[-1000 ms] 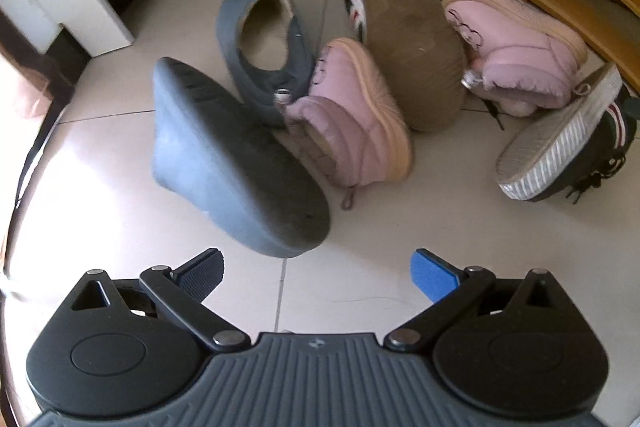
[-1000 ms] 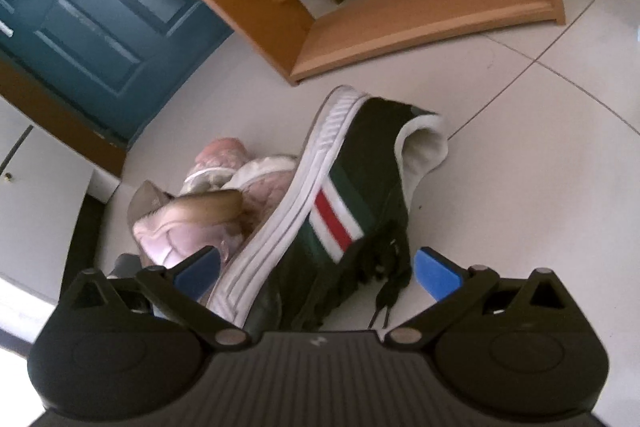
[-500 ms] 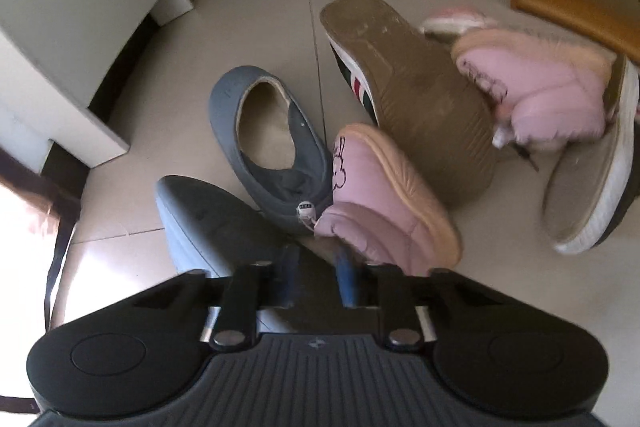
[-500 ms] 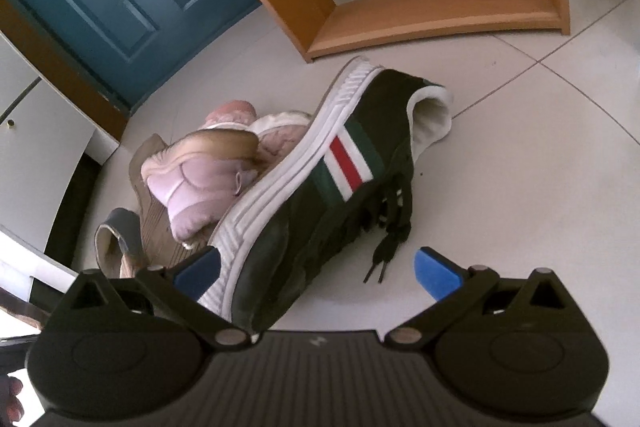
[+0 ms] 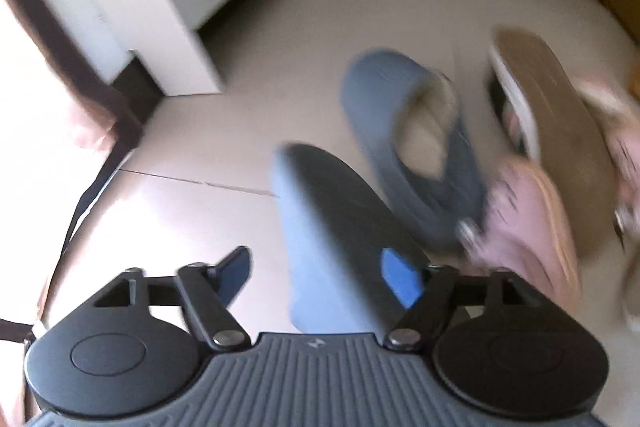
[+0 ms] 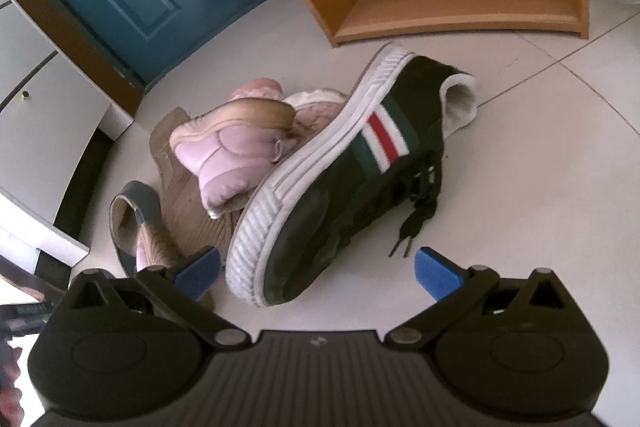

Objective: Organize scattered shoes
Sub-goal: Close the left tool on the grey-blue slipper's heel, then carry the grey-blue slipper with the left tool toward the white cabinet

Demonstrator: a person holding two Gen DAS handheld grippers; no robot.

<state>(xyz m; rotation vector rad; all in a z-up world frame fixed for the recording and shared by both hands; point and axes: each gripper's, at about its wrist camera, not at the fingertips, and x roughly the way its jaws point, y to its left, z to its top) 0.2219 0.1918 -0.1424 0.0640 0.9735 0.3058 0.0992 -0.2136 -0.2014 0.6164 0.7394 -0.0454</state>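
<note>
Tongs: left tongs (image 5: 320, 277) angled down, reopening around grey slipper (image 5: 332, 239); right tongs (image 6: 318, 267) wide.

Each camera sits on a gripper and looks forward and down at the floor from close up. The left one is blurry. Both see the brown shoe bottom (image 5: 560, 131) (image 6: 188, 203) and an open gray slipper (image 5: 420, 139) (image 6: 132, 223).
</note>
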